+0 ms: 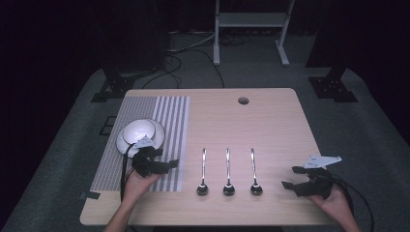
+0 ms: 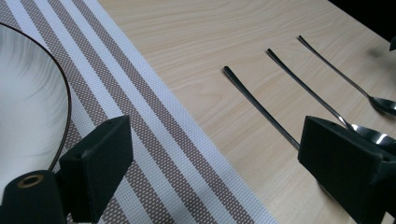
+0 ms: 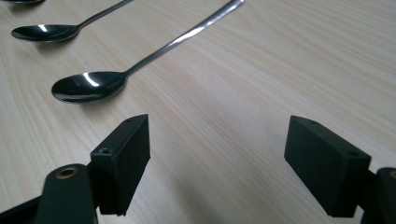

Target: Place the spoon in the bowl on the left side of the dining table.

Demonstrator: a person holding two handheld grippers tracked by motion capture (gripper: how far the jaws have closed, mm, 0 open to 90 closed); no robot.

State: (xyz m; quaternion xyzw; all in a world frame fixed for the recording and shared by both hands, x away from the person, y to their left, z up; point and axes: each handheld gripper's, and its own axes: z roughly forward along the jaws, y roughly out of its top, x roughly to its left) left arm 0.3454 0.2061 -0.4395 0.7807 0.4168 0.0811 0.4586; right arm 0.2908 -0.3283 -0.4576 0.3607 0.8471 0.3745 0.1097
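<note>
I read this as the start of moving spoons to the bowl, and nothing of it looks done yet: all three spoons lie side by side on the bare table (image 1: 270,111), handles pointing away from me, and the bowl (image 1: 138,132) sits on its plate (image 1: 159,134) on the striped mat (image 1: 169,116) with nothing in it that I can see. My left gripper (image 1: 167,164) hovers over the mat's near right part, just beside the plate, jaws wide apart and holding nothing; in its own view the left spoon (image 1: 203,174) runs toward its right jaw. My right gripper (image 1: 289,178) rests to the right of the right spoon (image 1: 254,174), jaws likewise spread and empty, aimed at that spoon's bowl end. The middle spoon (image 1: 228,174) is untouched. So every pick and every placing is left. The left gripper view cuts off most of the bowl, and its right jaw hides the near spoon's head; from above the bowl's inside is glare-white, so it is probably empty, but I can't be sure.
</note>
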